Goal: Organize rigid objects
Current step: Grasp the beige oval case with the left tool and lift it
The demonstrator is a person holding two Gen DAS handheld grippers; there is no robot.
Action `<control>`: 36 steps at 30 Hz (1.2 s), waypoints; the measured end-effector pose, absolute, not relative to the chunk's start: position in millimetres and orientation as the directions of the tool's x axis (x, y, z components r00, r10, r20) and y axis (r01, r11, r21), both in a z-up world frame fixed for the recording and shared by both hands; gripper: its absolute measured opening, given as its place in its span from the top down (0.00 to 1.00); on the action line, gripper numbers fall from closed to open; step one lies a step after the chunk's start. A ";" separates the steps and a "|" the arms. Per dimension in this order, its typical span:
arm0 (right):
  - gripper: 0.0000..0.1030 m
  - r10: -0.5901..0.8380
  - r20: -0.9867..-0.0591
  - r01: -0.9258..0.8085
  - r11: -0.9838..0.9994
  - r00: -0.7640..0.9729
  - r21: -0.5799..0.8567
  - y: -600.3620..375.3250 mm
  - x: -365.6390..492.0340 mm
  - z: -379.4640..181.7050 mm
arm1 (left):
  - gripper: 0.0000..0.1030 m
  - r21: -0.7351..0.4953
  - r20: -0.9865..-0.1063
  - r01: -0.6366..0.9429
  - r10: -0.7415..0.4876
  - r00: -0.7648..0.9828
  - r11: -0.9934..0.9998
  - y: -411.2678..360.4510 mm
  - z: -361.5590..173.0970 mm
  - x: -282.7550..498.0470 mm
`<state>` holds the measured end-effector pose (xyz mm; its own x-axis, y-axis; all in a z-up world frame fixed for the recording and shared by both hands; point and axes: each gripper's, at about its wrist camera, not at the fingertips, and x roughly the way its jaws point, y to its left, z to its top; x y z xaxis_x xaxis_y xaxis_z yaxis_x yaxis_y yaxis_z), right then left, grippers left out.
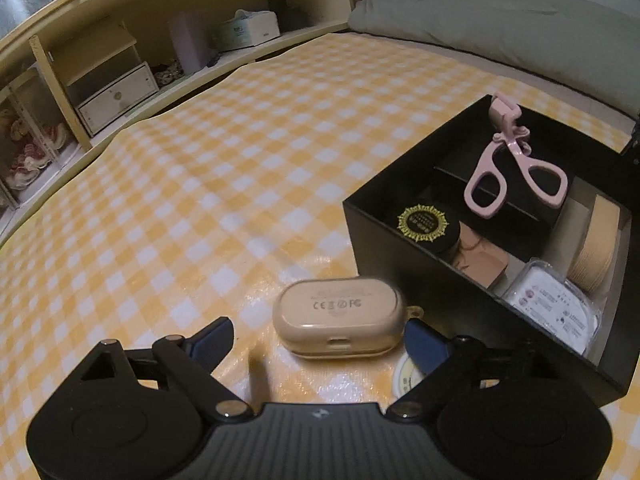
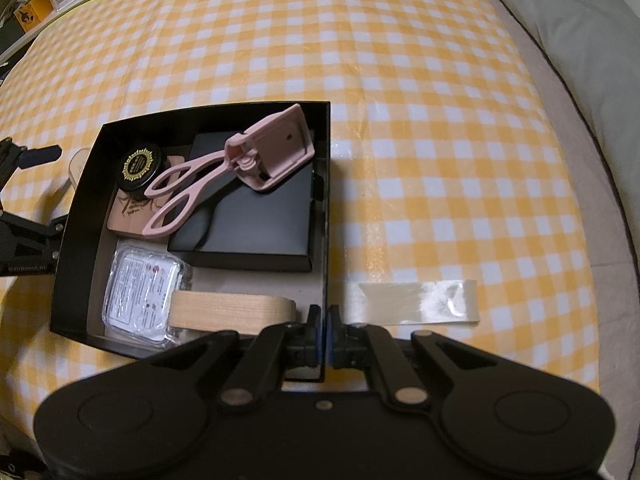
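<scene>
Left gripper (image 1: 318, 340) spread wide around the beige earbud case (image 1: 338, 322) lying on the checked cloth just beside the black box (image 2: 192, 216), pads not touching; right gripper (image 2: 324, 334) clamped on the box's wall.

Beige earbud case (image 1: 338, 316) flat on checkered cloth beside black box (image 1: 420, 276); pink curler (image 1: 516, 160) inside.
</scene>
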<state>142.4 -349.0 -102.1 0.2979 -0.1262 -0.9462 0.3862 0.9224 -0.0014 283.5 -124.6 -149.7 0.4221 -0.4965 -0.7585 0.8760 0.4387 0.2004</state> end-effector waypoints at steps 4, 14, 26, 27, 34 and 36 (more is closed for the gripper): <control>0.97 -0.127 -0.946 0.386 0.922 0.297 -0.002 -349.1 142.4 -102.0 | 0.11 0.151 -0.760 0.878 -0.514 0.397 0.454 -123.7 -150.7 289.2; 0.97 -0.126 -0.946 0.387 0.922 0.298 -0.001 -349.0 142.7 -101.9 | 0.14 0.172 -0.738 0.799 -0.462 0.492 0.576 -119.1 -151.7 302.2; 0.97 -0.127 -0.946 0.387 0.922 0.297 -0.002 -349.0 142.8 -101.7 | 0.13 0.152 -0.688 0.706 -0.439 0.578 0.691 -106.2 -147.3 318.5; 0.97 -0.127 -0.946 0.387 0.922 0.297 -0.002 -349.0 142.9 -101.7 | 0.13 0.155 -0.685 0.709 -0.443 0.579 0.688 -107.9 -147.2 319.4; 0.97 -0.127 -0.947 0.387 0.922 0.297 -0.002 -348.8 142.9 -101.7 | 0.19 0.096 -0.689 0.710 -0.468 0.553 0.697 -108.5 -147.5 328.4; 0.97 -0.127 -0.947 0.388 0.922 0.297 -0.002 -348.7 142.8 -101.7 | 0.26 0.064 -0.699 0.712 -0.478 0.532 0.699 -108.7 -147.0 329.9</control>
<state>142.8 -348.7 -101.7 0.2967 -0.1268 -0.9465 0.3876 0.9218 -0.0020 329.9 -108.7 -147.0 0.5318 -0.4779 -0.6991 0.7121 0.6992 0.0638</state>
